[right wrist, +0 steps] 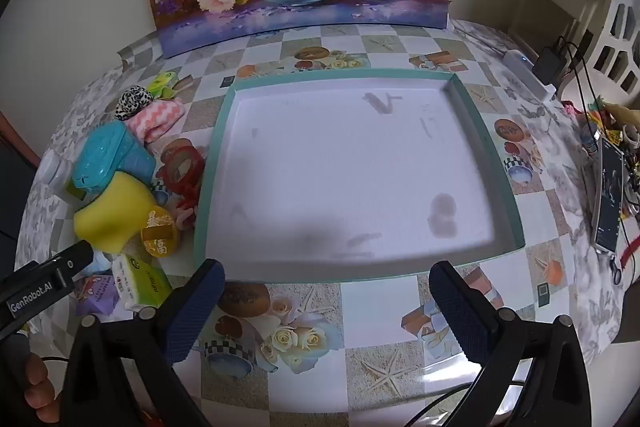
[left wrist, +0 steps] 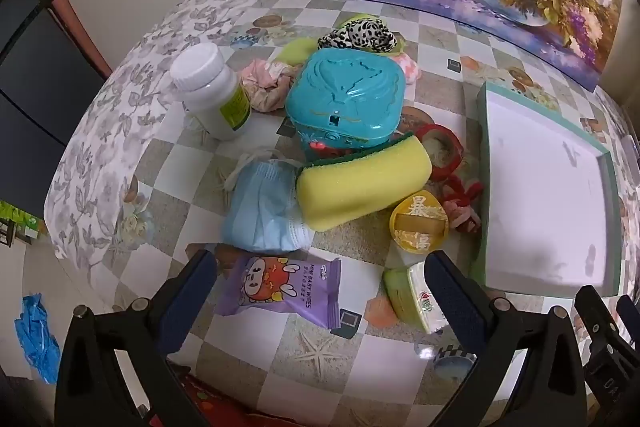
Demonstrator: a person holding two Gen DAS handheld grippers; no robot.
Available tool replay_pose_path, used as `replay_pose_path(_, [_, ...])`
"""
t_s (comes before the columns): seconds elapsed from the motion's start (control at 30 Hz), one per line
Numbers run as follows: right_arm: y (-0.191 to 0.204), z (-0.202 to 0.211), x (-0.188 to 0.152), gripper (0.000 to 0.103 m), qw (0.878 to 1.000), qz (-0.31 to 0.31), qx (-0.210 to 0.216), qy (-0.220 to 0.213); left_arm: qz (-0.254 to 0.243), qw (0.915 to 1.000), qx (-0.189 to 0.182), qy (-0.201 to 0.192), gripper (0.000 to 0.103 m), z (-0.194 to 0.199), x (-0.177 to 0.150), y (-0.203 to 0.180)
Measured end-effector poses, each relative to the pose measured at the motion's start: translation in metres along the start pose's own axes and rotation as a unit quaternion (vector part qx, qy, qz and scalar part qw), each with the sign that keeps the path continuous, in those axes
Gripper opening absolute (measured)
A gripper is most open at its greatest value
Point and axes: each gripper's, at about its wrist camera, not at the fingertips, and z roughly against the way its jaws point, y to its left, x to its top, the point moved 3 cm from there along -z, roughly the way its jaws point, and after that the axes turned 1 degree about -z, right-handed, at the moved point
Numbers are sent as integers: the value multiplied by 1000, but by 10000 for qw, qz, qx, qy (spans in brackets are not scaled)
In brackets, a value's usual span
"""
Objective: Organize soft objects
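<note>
Left wrist view: the left gripper [left wrist: 320, 283] is held over the checkered tablecloth [left wrist: 192, 163] with its jaws wide apart and nothing between them. A purple wipes packet [left wrist: 280, 291] lies just ahead of the fingers. At twelve o'clock from it a blue face mask [left wrist: 264, 215] and a yellow sponge [left wrist: 360, 183] are seen touching, backed by a teal box [left wrist: 344, 95]. At eleven o'clock a white bottle [left wrist: 212, 91] stands upright. Crumpled pink cloth [left wrist: 264, 83] and a leopard-print scrunchie [left wrist: 356, 35] are partly hidden behind the teal box. A green tissue pack [left wrist: 408, 295] sits at three o'clock from the packet, a red tape roll [left wrist: 440, 151] at one o'clock.

Right wrist view: the right gripper [right wrist: 326, 287] is also spread open and empty, facing a shallow tray [right wrist: 216, 155] at twelve o'clock.
</note>
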Motion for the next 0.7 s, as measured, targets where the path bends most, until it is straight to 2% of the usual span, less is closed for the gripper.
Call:
replay_pose_path(0.3, [0,-1,0,103,10000,-10,-9,17,-78,10000,-15,-49,103,-3,-9,-2])
replay_pose_path(0.7, [-1,-2,2,103,10000,-11,10,51,-33,10000,-8,67,103,-3,-4,0])
